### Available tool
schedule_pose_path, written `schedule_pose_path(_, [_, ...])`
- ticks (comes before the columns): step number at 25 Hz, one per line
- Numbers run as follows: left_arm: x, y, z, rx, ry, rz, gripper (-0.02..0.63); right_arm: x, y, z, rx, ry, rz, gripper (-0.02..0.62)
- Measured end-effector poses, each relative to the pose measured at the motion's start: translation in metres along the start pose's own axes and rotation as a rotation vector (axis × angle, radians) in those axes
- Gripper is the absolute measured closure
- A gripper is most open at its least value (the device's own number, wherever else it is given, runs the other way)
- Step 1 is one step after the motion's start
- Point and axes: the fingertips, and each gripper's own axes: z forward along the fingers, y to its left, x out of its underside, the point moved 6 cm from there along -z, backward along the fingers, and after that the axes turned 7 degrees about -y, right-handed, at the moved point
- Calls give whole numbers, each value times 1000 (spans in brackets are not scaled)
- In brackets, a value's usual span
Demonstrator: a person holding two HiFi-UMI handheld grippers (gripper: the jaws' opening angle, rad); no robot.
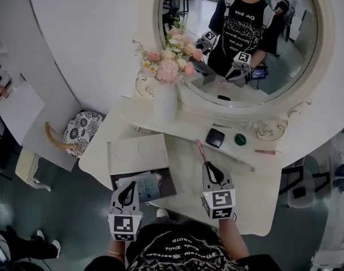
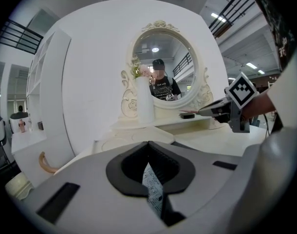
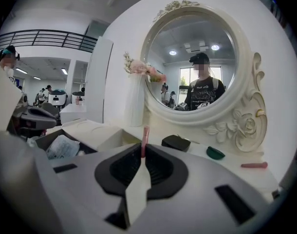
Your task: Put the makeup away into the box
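Nearest the person, the left gripper (image 1: 127, 195) has its jaws pressed together on a white printed packet (image 2: 152, 185), at the near left corner of the open dark box (image 1: 171, 180) at the front left of the white dressing table (image 1: 256, 191). Just to its right, the right gripper (image 1: 210, 173) is clamped on a slim pink stick (image 1: 202, 151), which juts out past the jaw tips toward the mirror, above the tabletop and outside the box. A pale crumpled packet (image 3: 63, 147) lies inside the box. The box's cream lid (image 1: 138, 153) lies flat right behind it. Farther back, on the raised shelf, a black compact (image 1: 215, 137) and a green round piece (image 1: 240, 139) sit close together, with a pink tube (image 1: 265, 151) further right. A white vase (image 1: 165, 103) of pink flowers (image 1: 169, 64) stands at the shelf's left, in front of the round mirror (image 1: 285, 66).
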Motion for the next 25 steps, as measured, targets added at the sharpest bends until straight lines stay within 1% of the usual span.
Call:
schedule_pose_path(4, [1, 3, -7, -30, -1, -11, 591, -4, 10, 2, -61, -15, -3, 560])
schedule_pose_path(11, [4, 6, -15, -65, 4, -28, 591, -1, 28, 3, -149, -6, -10, 560])
schedule_pose_path(19, [3, 7, -14, -71, -5, -34, 591, -1, 46, 2, -226, -8, -19, 560])
schedule_pose_path(25, [3, 8, -11, -69, -3, -34, 591, 4, 59, 3, -320, 6, -4, 560])
